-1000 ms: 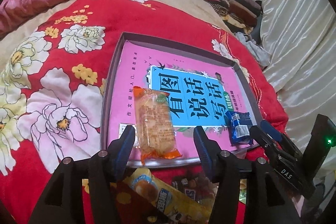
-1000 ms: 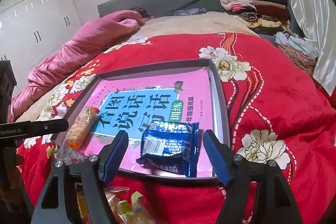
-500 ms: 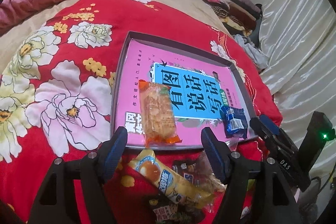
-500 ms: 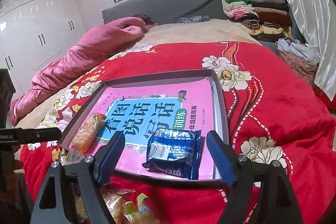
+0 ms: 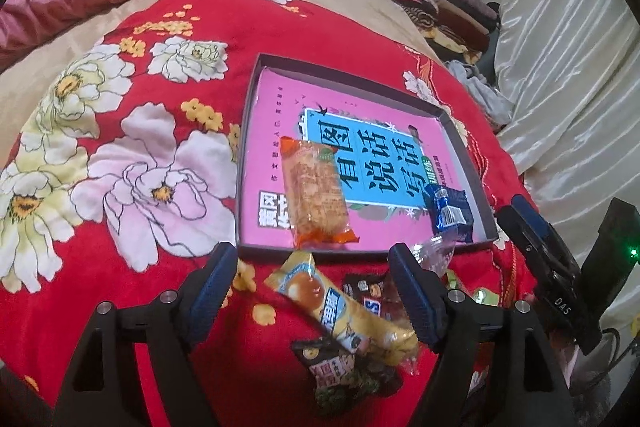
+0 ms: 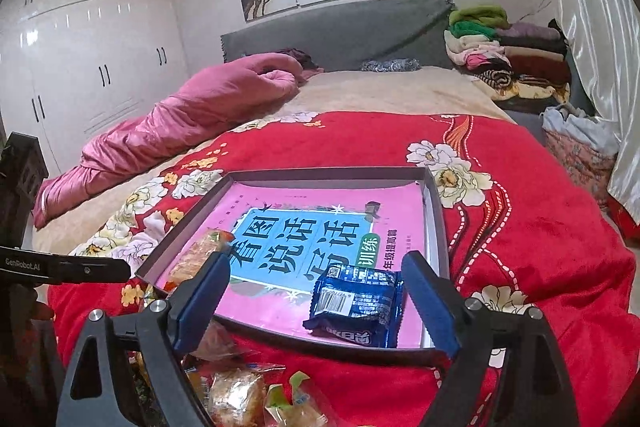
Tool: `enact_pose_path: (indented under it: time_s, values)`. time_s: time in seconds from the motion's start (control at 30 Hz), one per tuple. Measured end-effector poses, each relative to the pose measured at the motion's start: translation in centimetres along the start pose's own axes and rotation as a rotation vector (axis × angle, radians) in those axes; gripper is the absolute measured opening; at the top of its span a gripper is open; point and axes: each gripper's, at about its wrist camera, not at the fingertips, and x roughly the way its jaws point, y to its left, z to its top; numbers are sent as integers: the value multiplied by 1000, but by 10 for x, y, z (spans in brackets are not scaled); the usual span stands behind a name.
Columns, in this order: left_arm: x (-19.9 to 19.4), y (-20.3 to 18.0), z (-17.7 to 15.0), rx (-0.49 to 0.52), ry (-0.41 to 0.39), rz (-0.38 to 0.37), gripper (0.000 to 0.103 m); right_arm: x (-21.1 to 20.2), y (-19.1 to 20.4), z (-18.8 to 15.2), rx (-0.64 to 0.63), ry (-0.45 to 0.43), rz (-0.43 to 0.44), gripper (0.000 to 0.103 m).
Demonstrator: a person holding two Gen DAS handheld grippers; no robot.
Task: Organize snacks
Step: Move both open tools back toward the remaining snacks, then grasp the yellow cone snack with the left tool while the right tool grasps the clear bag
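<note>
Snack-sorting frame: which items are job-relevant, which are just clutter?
Job: tray; orange snack pack and blue snack pack in it; loose yellow snack pack in front.
Clutter: pink quilt; folded clothes.

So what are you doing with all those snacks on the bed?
Someone is sorting snacks into a shallow box on the red flowered blanket. An orange cracker pack and a blue cookie pack already lie inside it. The left tool and the right tool hold nothing; their jaws are opening. More snacks wait in front of the box, such as a long yellow pack.
</note>
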Motion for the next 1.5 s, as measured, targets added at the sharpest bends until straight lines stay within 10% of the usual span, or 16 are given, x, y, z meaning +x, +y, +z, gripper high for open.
enact_pose_path:
  time_s: [1.5]
  values:
    - [32, 16, -32, -185, 170, -165, 78, 14, 74, -45, -150, 194, 32, 88]
